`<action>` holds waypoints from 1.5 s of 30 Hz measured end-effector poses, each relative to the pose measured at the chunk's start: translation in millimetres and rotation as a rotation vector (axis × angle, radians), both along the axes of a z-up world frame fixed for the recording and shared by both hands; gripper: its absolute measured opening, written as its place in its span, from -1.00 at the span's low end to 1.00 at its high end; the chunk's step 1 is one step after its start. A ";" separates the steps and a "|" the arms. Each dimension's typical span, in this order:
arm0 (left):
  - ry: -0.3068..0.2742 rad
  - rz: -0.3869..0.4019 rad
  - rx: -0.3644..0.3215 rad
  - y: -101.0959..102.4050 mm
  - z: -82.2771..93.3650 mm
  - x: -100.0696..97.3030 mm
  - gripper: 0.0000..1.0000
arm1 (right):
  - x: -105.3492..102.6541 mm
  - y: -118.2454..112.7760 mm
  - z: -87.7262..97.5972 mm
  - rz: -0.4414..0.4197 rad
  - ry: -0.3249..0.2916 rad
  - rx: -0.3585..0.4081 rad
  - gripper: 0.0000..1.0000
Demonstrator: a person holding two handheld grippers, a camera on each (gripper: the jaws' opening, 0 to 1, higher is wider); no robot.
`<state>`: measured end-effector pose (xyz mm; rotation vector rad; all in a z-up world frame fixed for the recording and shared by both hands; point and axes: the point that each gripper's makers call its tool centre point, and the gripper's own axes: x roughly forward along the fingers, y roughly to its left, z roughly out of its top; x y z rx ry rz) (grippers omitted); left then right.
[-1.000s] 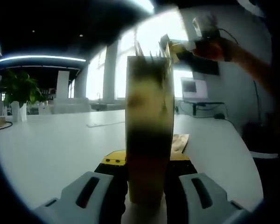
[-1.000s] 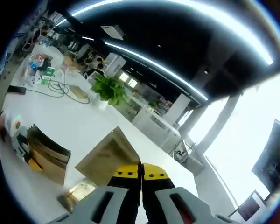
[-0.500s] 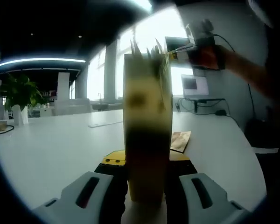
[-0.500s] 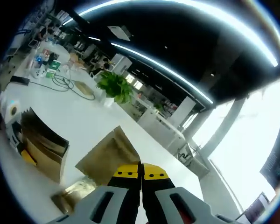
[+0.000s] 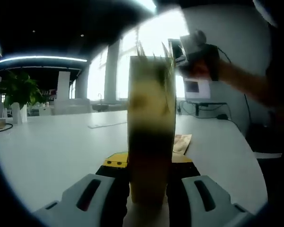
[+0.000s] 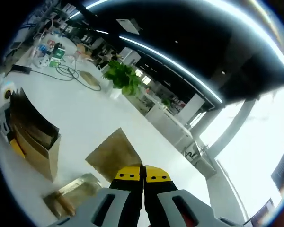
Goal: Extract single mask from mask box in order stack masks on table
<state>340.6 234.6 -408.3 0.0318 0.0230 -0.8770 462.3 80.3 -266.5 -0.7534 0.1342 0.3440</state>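
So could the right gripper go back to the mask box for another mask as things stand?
Probably not yet: the right gripper is shut on a mask packet. The mask box, held upright by the left gripper, has an open top, so access is otherwise free.

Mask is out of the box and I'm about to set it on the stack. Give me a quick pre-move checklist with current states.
1. Right gripper shut on the mask packet: ok, jaws closed on its edge.
2. Only one packet held: cannot tell from this angle.
3. Left gripper holding the mask box upright: ok.
4. Packet clear of the box: ok, it hangs apart from the box.
5. Stack on the table: ok, a packet lies below.
6. Bare table around the stack: ok.
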 end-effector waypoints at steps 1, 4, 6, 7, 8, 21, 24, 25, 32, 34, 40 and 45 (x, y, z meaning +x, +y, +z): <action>-0.001 0.000 0.005 -1.0 -0.3 -0.3 -0.60 | 2.7 0.5 -2.3 0.004 -0.001 -0.009 -1.00; -0.008 0.007 0.014 -1.4 -0.6 0.0 -0.60 | 6.8 2.1 -9.2 0.002 0.000 -0.031 -1.00; -0.012 0.011 0.016 -1.4 -0.3 0.1 -0.60 | 4.6 2.6 -15.1 0.005 -0.001 -0.046 -1.00; -0.013 0.011 0.016 -1.3 -0.3 0.1 -0.60 | 0.1 3.6 -21.1 0.015 0.006 -0.051 -1.00; -0.010 0.011 0.014 -1.3 -0.3 0.3 -0.60 | -5.7 5.8 -26.3 0.024 0.019 -0.035 -1.00; -0.002 0.019 0.023 -1.6 -2.2 2.7 -0.60 | -52.7 -9.7 -53.2 0.003 -0.007 -0.039 -1.00; 0.000 0.019 0.022 -1.1 -2.4 2.7 -0.60 | -53.4 -10.4 -53.7 0.001 -0.002 -0.069 -1.00; 0.000 0.019 0.023 -0.9 -2.5 2.7 -0.60 | -55.2 -10.3 -54.5 -0.001 0.000 -0.076 -1.00; 0.000 0.021 0.022 -0.4 -2.4 2.5 -0.60 | -81.6 -10.7 -69.3 -0.004 0.041 -0.129 -1.00; 0.001 0.020 0.021 -0.3 -2.4 2.6 -0.60 | -85.5 -9.6 -77.5 0.001 0.066 -0.145 -1.00; -0.001 0.012 0.022 -2.1 -2.3 2.2 -0.60 | -91.1 -10.9 -110.1 0.009 0.143 -0.144 -1.00; 0.001 0.011 0.021 -2.4 -2.5 1.9 -0.60 | -100.1 -8.1 -127.1 0.032 0.176 -0.172 -1.00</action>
